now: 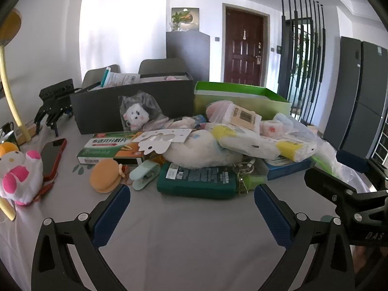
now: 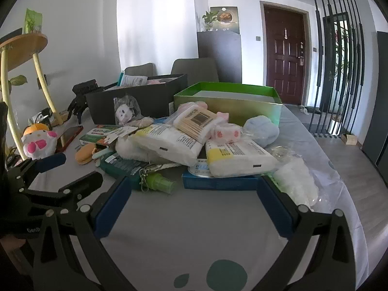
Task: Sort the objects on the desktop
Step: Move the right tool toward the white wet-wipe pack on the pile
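Two hand-held grippers hovered over a table in front of a heap of small desktop objects and two open boxes.

The left gripper (image 1: 191, 201) and right gripper (image 2: 195, 194) both had their blue-padded fingers spread wide, holding nothing. Behind the pile, a black box (image 1: 145, 101) held paper packets and something pink, with a bagged white plush toy (image 1: 135, 117) leaning on its front. Beside it stood a green box (image 2: 232, 101); its contents could not be seen. The heap included white tissue packs with yellow ends (image 2: 238, 155), a pack of cotton swabs (image 2: 196, 121), a dark green pouch (image 1: 198, 178) and a green medicine carton (image 1: 109, 149) printed in Chinese, too blurred to read. A red-cased phone (image 1: 52, 156) lay well to the left.
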